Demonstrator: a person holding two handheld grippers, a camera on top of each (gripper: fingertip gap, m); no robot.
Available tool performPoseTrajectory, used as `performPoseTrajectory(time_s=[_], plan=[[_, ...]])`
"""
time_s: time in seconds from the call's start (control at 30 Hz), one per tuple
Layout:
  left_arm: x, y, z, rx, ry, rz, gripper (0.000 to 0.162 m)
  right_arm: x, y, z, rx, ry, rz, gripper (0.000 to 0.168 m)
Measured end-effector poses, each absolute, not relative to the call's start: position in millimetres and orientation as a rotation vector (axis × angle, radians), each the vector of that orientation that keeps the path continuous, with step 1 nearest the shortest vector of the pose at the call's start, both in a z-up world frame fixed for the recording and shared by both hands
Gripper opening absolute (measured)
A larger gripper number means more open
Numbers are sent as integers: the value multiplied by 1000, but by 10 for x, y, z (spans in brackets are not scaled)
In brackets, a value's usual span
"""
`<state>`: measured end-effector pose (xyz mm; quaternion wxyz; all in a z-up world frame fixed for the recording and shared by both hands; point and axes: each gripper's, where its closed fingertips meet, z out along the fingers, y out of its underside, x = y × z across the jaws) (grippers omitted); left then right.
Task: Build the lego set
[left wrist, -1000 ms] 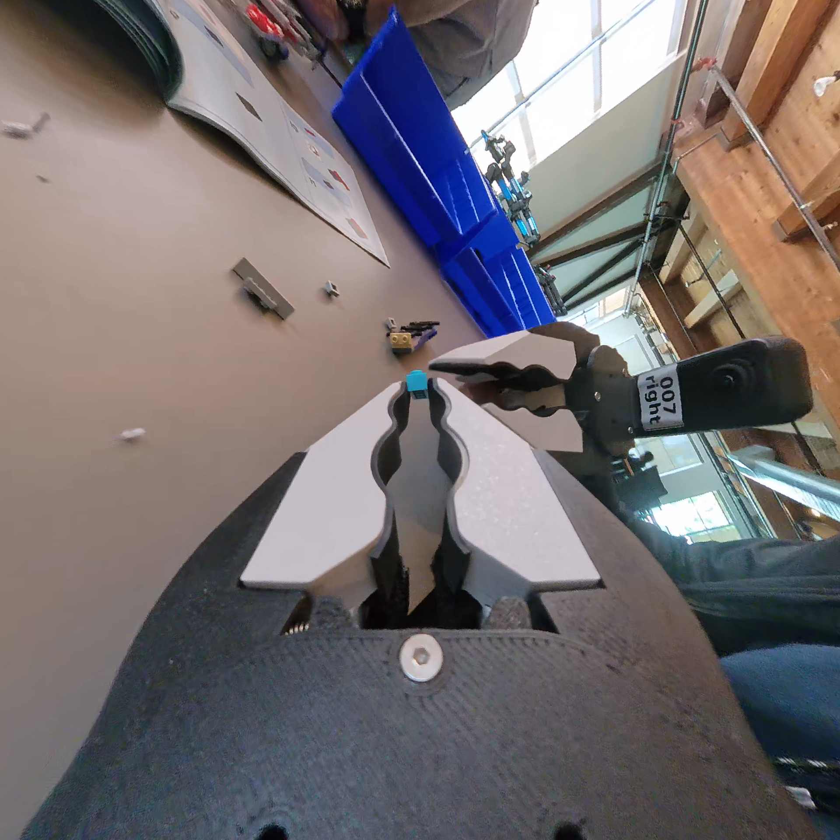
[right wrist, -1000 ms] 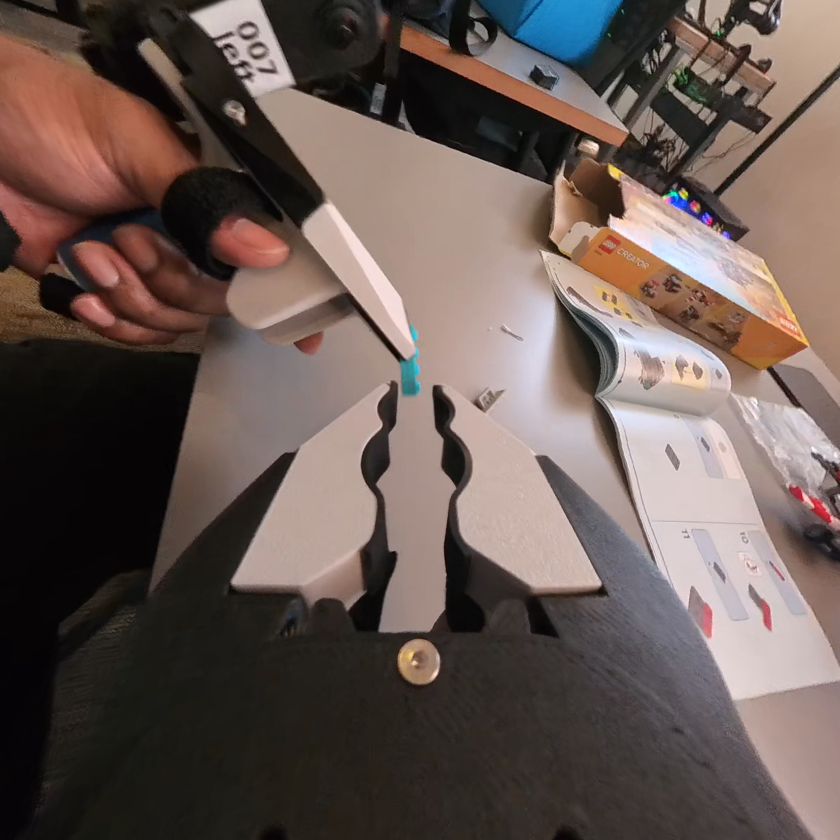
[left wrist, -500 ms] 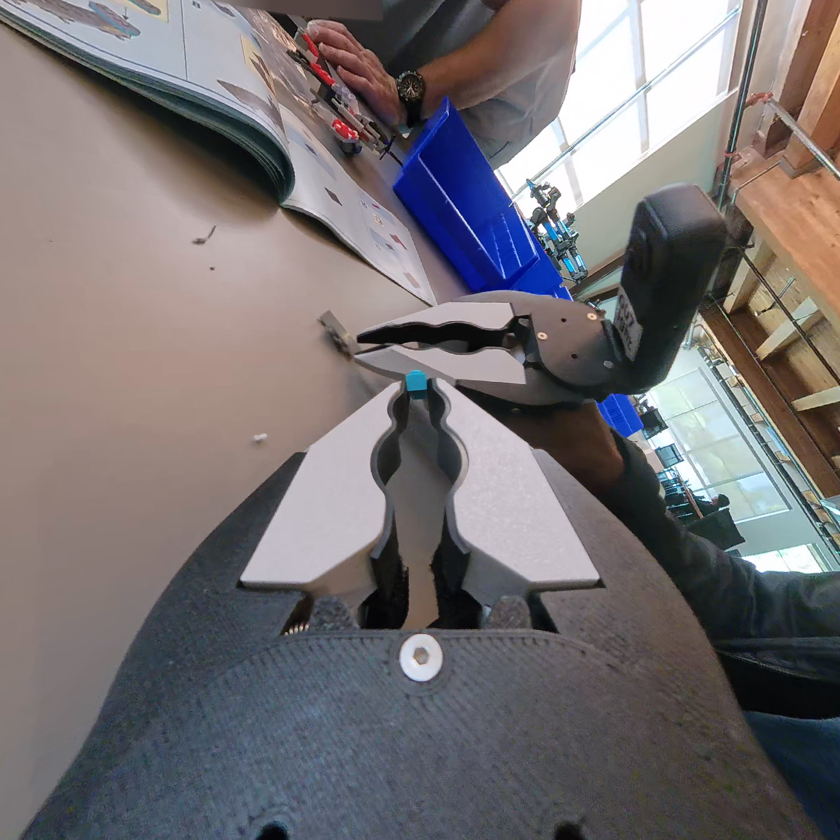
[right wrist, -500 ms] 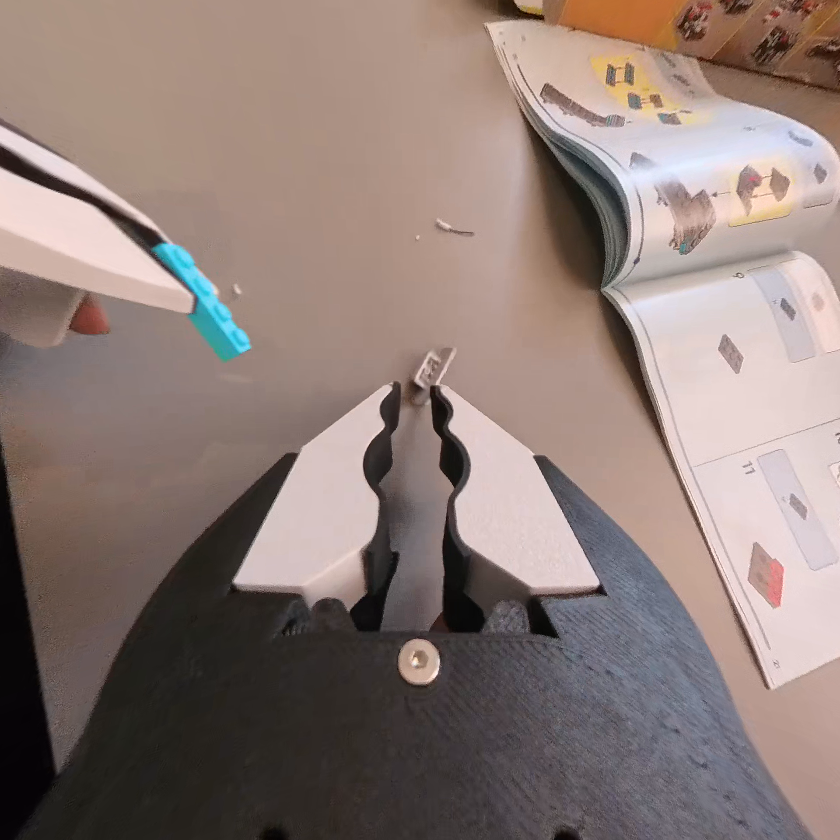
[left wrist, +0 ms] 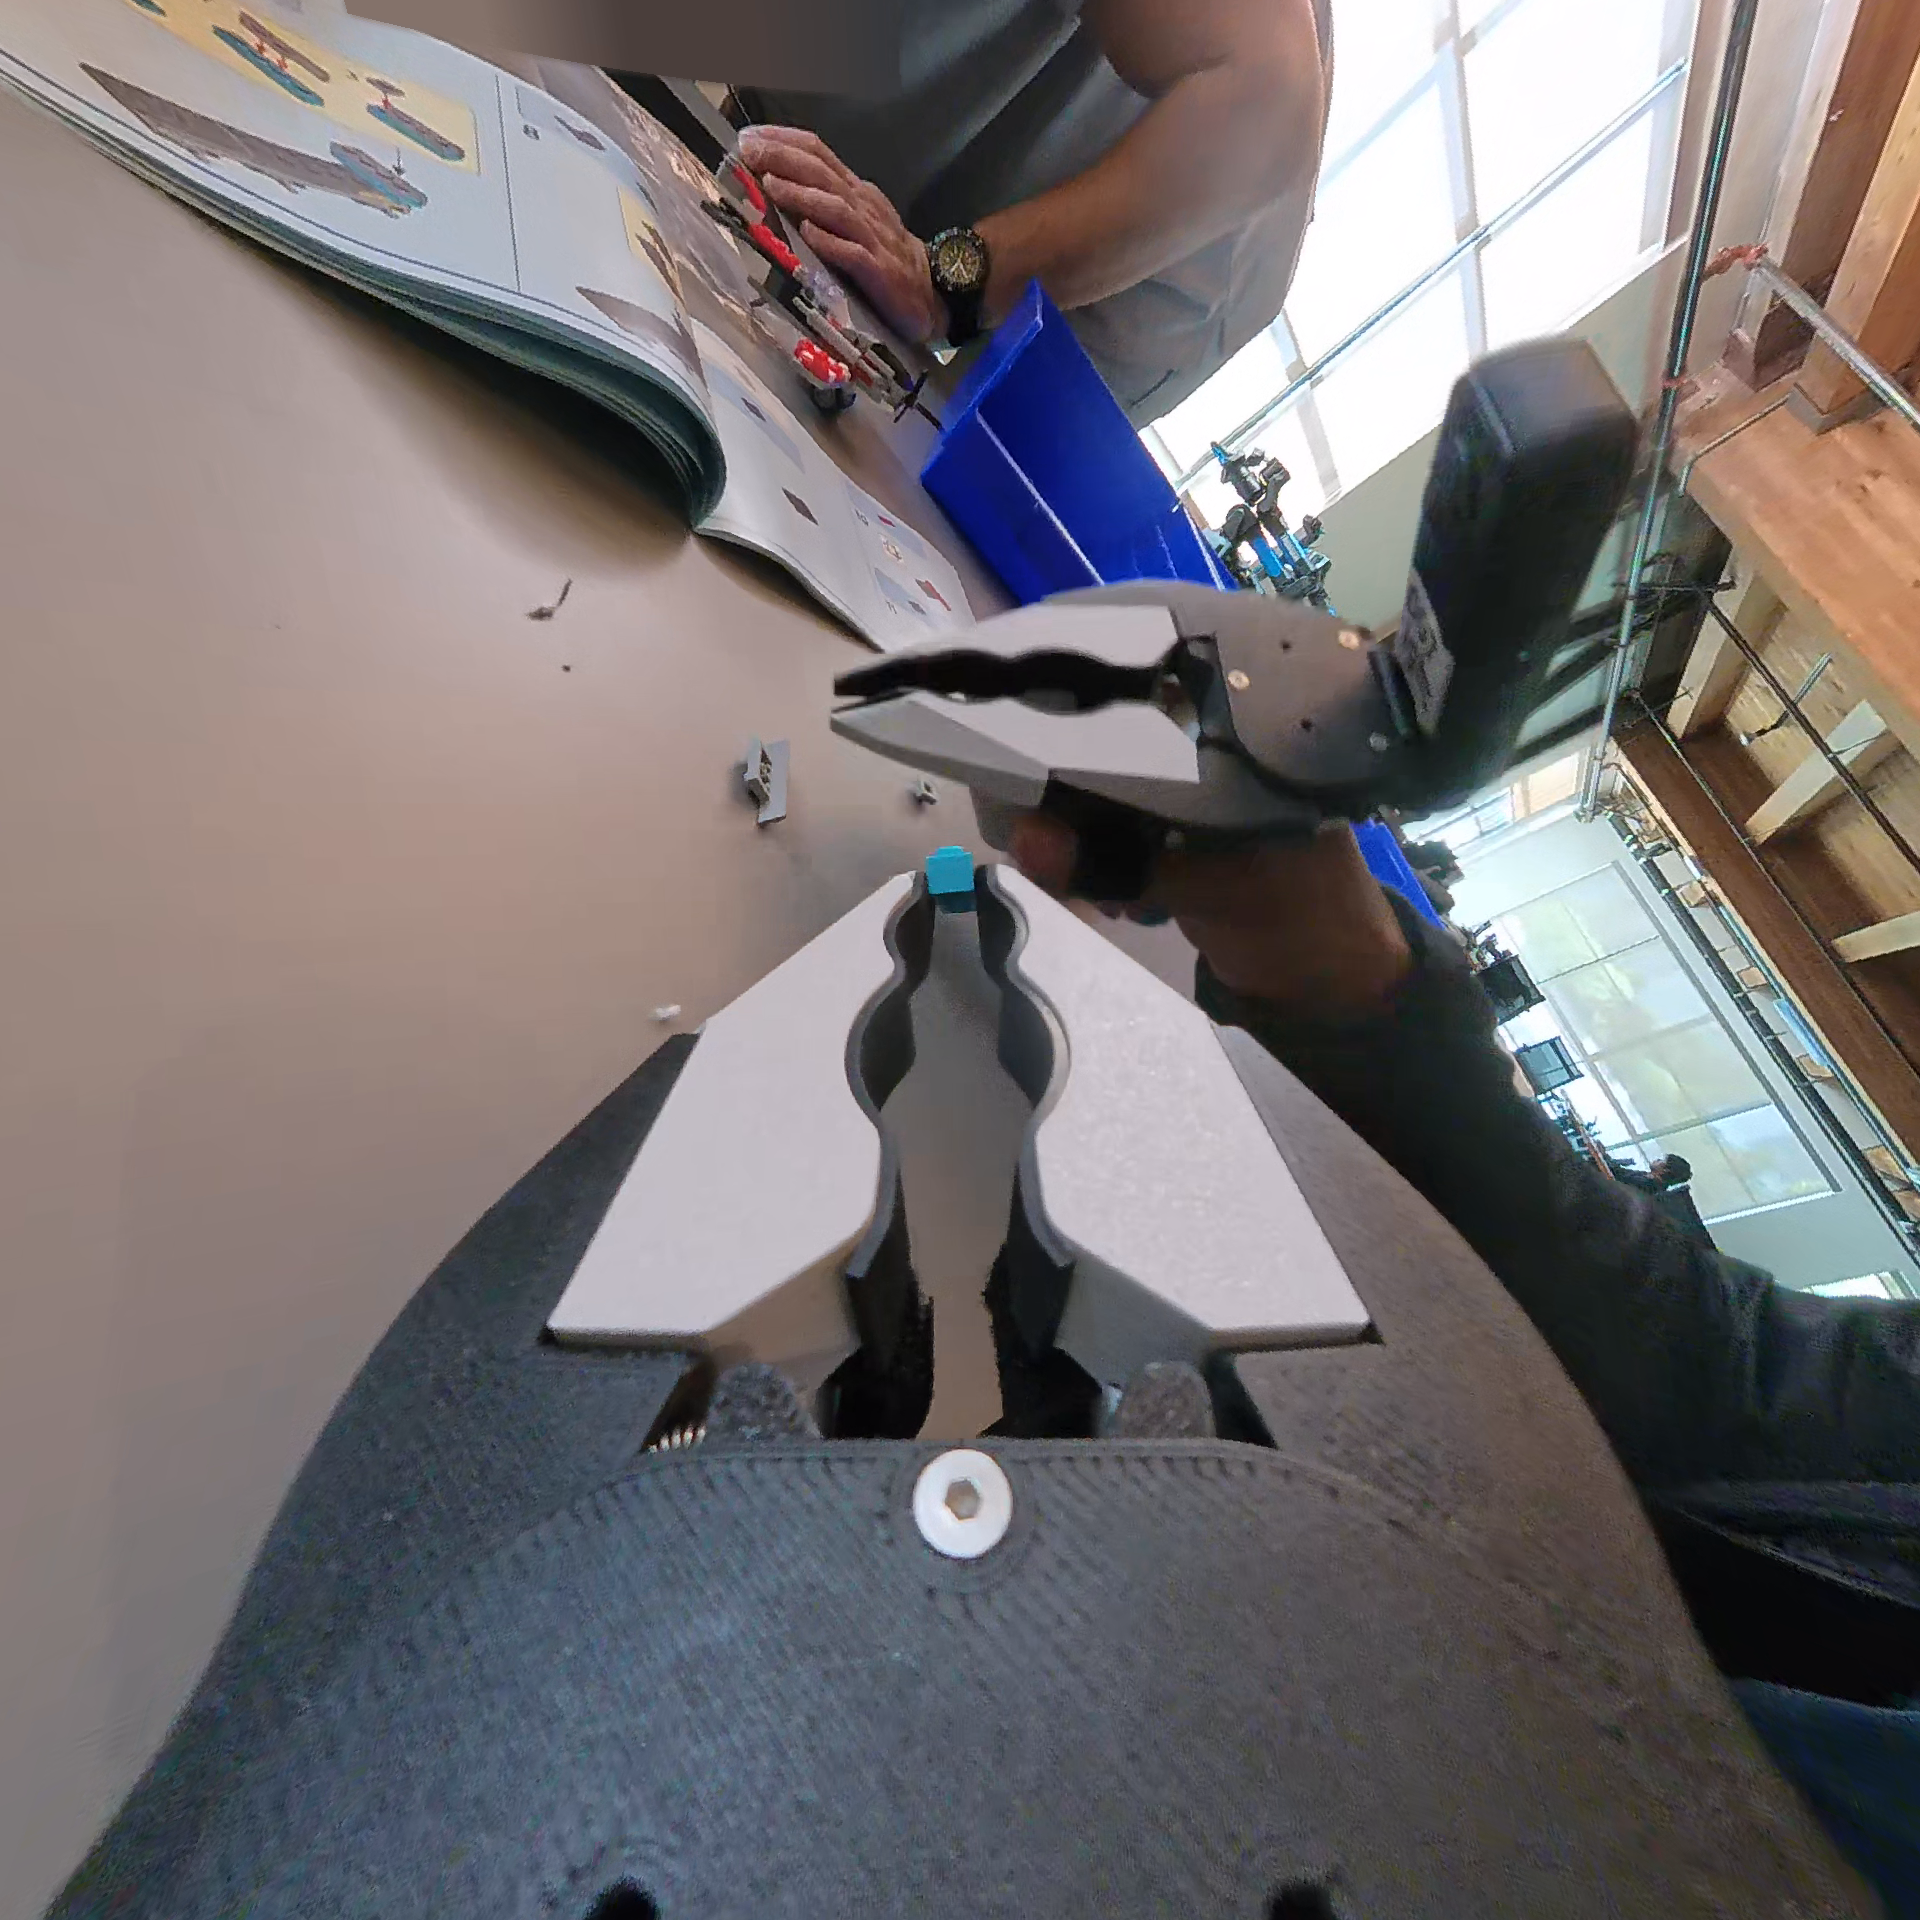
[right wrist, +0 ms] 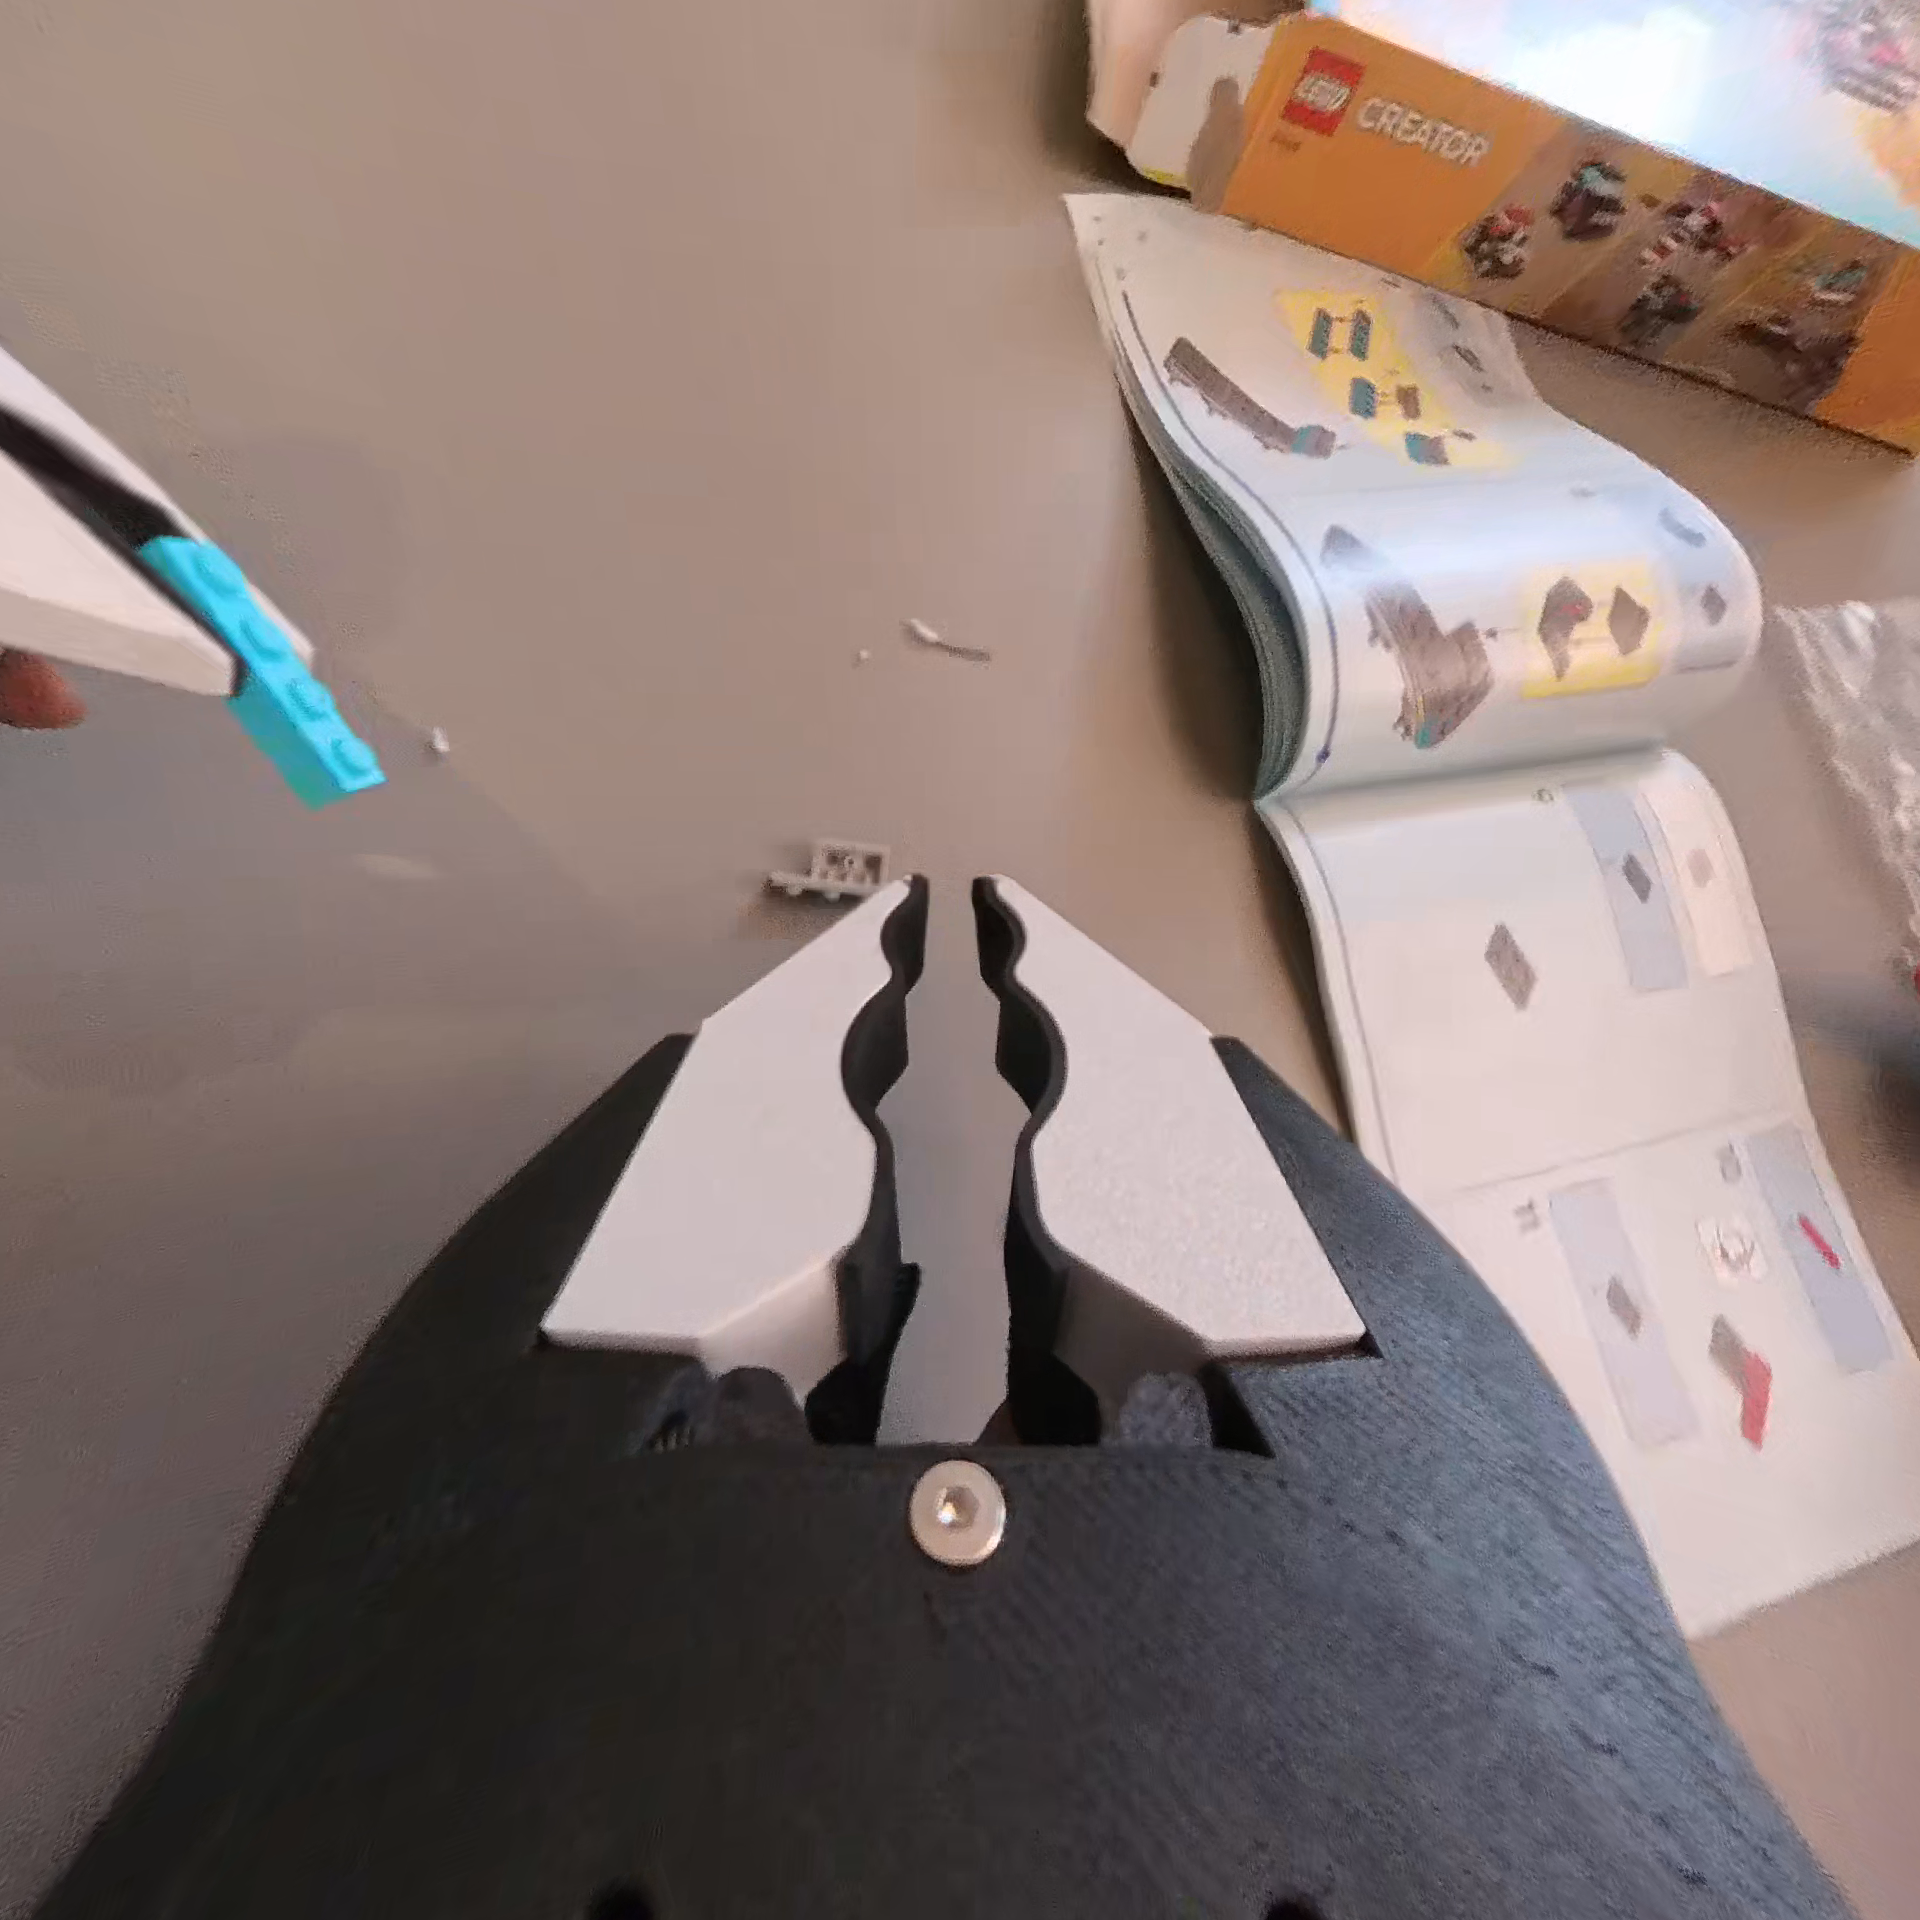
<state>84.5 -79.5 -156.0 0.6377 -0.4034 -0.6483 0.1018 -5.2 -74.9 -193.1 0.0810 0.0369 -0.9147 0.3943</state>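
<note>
So my left tongs [left wrist: 951,883] are pinching a thin turquoise lego plate with studs [left wrist: 950,869] right at the tips. From my right wrist view you can see it properly: the plate [right wrist: 296,707] sticks out past the tips of the left tongs [right wrist: 223,665], held up in the air over the grey-brown bench [right wrist: 582,343], tilted down a bit.

My right tongs [right wrist: 943,885] aren't holding anything. The fingers sit close together with a narrow gap between the tips, and they're angled down at the bench. Just past the tips, slightly to the left, there's a small light grey lego piece [right wrist: 836,869] lying flat on the bench, near the tips, but I can't tell if it's touching them. In the left wrist view the same grey piece [left wrist: 766,779] sits on the bench a little beyond the turquoise plate, with the right tongs [left wrist: 847,701] hanging above and to the side of it.

Further out on the right is the open instruction booklet with curled pages [right wrist: 1496,665], and behind that the orange cardboard lego box [right wrist: 1558,218] with its end flap open. Way at the back in the left view there's a blue plastic bin [left wrist: 1049,457], and another person's hand with a wristwatch [left wrist: 842,218] resting on some red and black lego bits [left wrist: 821,358] next to the booklet.
</note>
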Motion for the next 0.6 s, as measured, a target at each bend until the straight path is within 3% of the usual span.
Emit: performPoseTrajectory(time_s=[0.27,0.6], plan=[[852,-801,-1576,-928,-1485,231,7,-15,-843,-2100,355,-2827,1007,14],[833,-802,-1635,-915,-1489,202,7,173,-752,-2103,303,-2772,1044,13]])
